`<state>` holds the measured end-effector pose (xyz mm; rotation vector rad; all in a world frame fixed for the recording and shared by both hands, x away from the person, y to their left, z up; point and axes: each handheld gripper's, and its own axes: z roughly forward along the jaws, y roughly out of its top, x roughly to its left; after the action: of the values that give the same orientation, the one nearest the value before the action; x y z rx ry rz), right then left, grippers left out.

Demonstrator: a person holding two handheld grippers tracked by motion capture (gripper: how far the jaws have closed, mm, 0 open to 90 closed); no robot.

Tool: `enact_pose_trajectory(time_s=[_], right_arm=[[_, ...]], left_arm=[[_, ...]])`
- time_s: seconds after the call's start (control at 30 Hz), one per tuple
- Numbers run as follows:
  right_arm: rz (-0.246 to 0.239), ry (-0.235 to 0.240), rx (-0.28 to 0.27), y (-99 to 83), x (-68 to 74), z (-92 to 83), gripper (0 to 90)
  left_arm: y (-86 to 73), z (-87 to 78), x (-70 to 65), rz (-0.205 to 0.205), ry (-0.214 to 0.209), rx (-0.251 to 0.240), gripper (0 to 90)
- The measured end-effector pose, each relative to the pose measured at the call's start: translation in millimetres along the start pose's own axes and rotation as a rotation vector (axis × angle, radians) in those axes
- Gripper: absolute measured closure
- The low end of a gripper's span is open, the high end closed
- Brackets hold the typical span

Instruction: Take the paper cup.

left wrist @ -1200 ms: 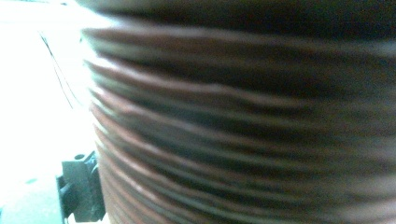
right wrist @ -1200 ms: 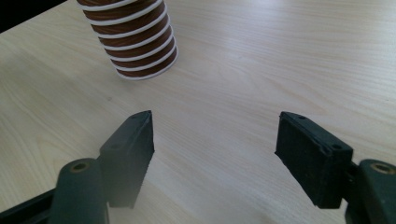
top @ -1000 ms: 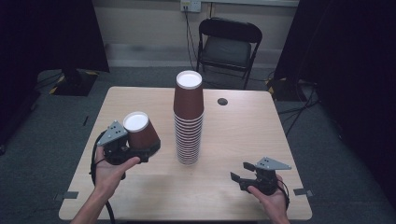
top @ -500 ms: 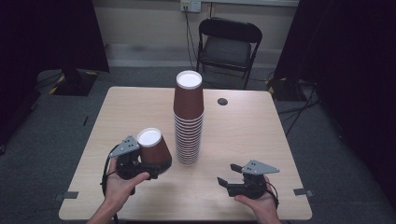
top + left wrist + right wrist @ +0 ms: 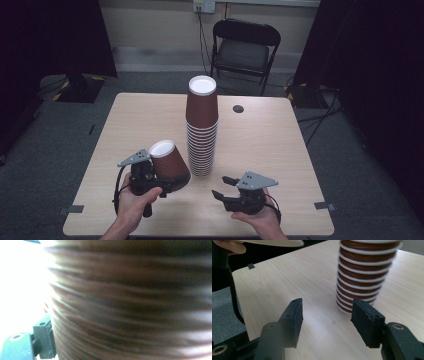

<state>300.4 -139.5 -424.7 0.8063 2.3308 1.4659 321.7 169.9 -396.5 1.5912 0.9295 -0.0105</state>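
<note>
Nearby, cup stack (image 5: 202,131) between grippers; left gripper (image 5: 150,181) clamps tilted cup (image 5: 169,163); right gripper (image 5: 224,187) empty, jaws just narrowing.

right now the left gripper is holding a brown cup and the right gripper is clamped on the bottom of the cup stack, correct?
Not quite. The left gripper does hold a brown cup, but the right gripper is not clamped on the cup stack. The right gripper view shows its jaws apart with only table between them, short of the stack; they have just been closing.

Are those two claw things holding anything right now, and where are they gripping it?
The left gripper holds one upside-down brown paper cup, gripped near its lower rim. The right gripper holds nothing.
</note>
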Motion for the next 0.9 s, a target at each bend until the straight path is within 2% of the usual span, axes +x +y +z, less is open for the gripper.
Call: enact_pose_trajectory(time_s=[0.07,0.17,0.27,0.4,0.47,0.53,0.7,0.83,0.9], right_arm=[[-0.023,0.012,-0.001,4.2,4.7,4.6,44.7],[-0.030,0.028,-0.003,9.7,10.5,9.9,46.8],[-0.063,0.039,-0.036,16.3,17.4,14.7,49.7],[-0.088,0.043,-0.095,24.5,23.5,17.4,52.6],[-0.098,0.042,-0.121,28.8,26.6,18.8,54.4],[-0.104,0.048,-0.136,31.5,28.2,20.3,55.2],[-0.121,0.054,-0.165,35.9,31.6,24.2,59.1],[-0.130,0.049,-0.215,38.4,33.0,26.6,62.0],[-0.138,0.043,-0.239,39.4,33.3,28.7,63.1]], left_arm=[[-0.5,1.4,-2.2,-0.016,-0.011,-0.004,10.7],[-0.5,2.8,-5.1,-0.043,-0.035,-0.008,10.7],[-0.1,3.3,-8.2,-0.043,-0.039,-0.004,10.7],[0.5,4.6,-13.0,-0.075,-0.066,-0.012,10.7],[0.5,5.4,-15.2,-0.074,-0.071,-0.007,10.7],[0.5,6.6,-17.2,-0.065,-0.105,-0.001,10.7],[-0.3,9.4,-23.3,-0.052,-0.121,0.008,10.8],[-0.6,11.1,-26.1,-0.065,-0.138,0.007,10.7],[-0.2,11.6,-26.8,-0.076,-0.163,-0.001,10.8]])
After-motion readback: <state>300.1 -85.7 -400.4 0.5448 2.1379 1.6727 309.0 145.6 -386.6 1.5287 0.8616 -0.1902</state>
